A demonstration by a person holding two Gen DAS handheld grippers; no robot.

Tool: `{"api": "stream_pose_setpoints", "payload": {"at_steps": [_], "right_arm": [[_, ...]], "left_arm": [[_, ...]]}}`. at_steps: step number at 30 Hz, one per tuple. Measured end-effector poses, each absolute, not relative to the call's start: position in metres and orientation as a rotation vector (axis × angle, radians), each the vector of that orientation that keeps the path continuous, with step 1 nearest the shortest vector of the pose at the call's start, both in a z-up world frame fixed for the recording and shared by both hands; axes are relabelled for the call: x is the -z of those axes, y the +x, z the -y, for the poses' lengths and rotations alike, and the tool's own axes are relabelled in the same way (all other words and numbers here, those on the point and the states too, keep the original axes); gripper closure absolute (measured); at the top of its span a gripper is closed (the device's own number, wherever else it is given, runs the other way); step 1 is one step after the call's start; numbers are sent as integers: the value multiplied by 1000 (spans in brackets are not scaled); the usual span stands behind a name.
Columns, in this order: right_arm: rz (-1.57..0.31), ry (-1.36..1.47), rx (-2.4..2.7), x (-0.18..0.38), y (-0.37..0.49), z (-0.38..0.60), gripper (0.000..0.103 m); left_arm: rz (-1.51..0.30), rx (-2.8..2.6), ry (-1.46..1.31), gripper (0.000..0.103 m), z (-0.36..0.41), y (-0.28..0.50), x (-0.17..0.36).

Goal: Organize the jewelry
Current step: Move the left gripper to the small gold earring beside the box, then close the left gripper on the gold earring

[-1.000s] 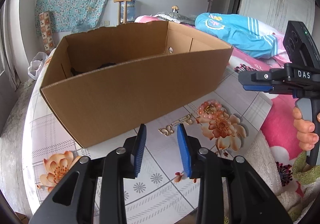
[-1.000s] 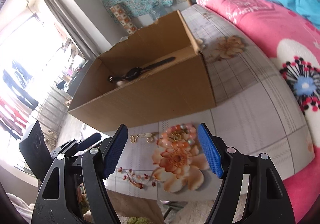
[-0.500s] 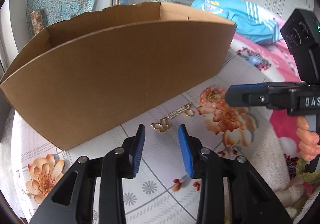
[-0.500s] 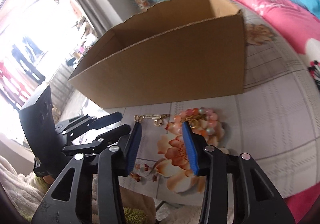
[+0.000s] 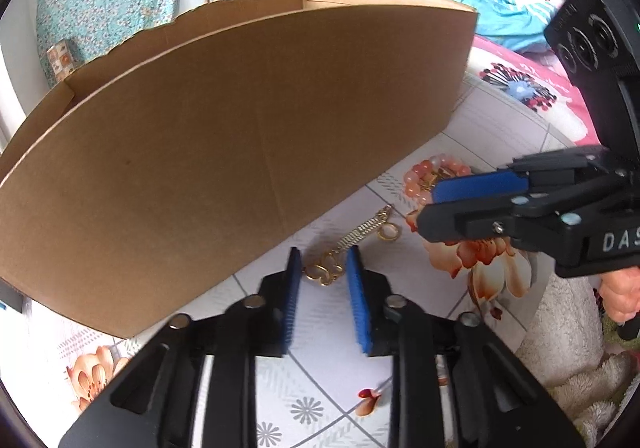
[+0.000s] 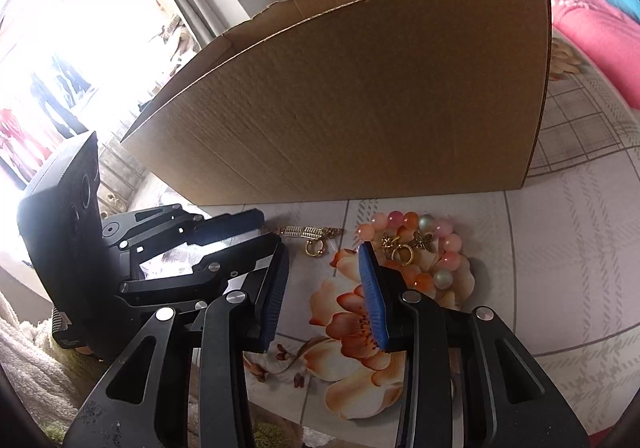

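Note:
A gold chain with a butterfly charm [image 5: 352, 244] lies on the floral tablecloth in front of a cardboard box [image 5: 240, 135]. My left gripper [image 5: 322, 268] is open, low over the table, with the butterfly end between its blue fingertips. A pink bead bracelet with gold charms [image 6: 416, 248] lies to the right of the chain [image 6: 312, 234]. My right gripper [image 6: 322, 260] is open just before the bracelet, its right finger [image 6: 370, 288] at the bracelet's left edge. The right gripper also shows in the left wrist view [image 5: 448, 203], covering part of the bracelet [image 5: 424, 179].
The cardboard box [image 6: 360, 99] stands close behind the jewelry, its inside hidden. The left gripper's body [image 6: 100, 268] is at the left of the right wrist view. A pink quilt [image 6: 596, 23] and a white fluffy cloth [image 5: 568, 328] border the table.
Both grippers have dropped toward the table and moved forward. The left one now straddles the chain's butterfly end; the right one has come up to the bracelet.

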State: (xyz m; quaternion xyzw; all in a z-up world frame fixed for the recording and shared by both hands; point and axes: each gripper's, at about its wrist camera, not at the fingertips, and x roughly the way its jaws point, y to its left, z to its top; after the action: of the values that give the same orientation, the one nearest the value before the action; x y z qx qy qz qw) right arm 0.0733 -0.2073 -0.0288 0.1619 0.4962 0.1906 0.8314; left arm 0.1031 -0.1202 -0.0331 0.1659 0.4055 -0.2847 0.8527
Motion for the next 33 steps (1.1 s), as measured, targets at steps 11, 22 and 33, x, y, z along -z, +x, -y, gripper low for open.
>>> {"api": "stream_pose_setpoints", "payload": {"at_steps": [11,22,33], "right_arm": [[-1038,328,-400,20,62,211,69],[-1050,295,-410,12,63,191,69],[-1044,271,-407,8,64,175,68]], "left_arm": [[-837,598,369,92,120,96,35],[-842,578,338,89,89,74,35],[-850,516,329,72,87,77,36]]}}
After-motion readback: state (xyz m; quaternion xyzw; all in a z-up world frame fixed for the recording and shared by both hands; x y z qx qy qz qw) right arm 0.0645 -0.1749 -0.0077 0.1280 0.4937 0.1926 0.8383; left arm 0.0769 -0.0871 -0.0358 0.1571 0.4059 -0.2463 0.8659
